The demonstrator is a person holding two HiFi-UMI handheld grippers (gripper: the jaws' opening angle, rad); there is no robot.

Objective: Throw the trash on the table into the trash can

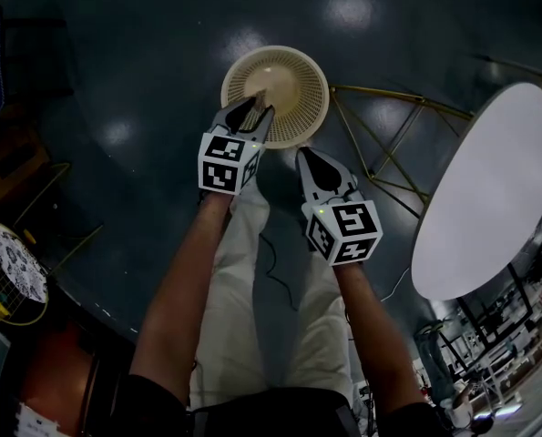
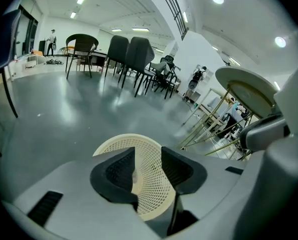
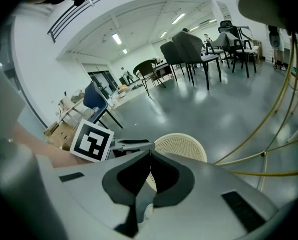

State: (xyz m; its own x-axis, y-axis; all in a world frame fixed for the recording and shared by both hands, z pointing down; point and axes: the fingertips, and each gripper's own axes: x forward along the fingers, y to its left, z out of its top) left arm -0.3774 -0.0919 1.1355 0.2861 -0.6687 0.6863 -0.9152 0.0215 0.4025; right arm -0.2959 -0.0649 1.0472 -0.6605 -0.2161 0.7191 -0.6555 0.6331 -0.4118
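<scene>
Both forearms reach out and down, the left forearm [image 1: 179, 280] a touch further forward than the right forearm [image 1: 371, 326]. The left tool [image 1: 260, 103] sits right over the near rim of the trash can [image 1: 311, 107], nose tilted down into it. Its jaws stand apart, and in the left gripper view the left tool [image 2: 147, 151] frames the cream mesh wall of the trash can [image 2: 151, 184] in the gap. There's a small pale patch against the inner face of one jaw; I can't tell whether it's a scrap or the basket's bottom, and nothing is pinched.

Over to the right tool [image 1: 304, 156]: it hangs short of the can, above the dark floor [image 1: 143, 80], tilted down the same way. In the right gripper view the right tool [image 3: 150, 155] has its jaws closed tip to tip, with the trash can [image 3: 181, 144] just beyond them.

The can stands on the floor with open room behind it and to its left. On its right, the gold wire legs [image 1: 389, 126] of the round white worktop [image 1: 494, 189] come in just beside the rim, near the right tool.
</scene>
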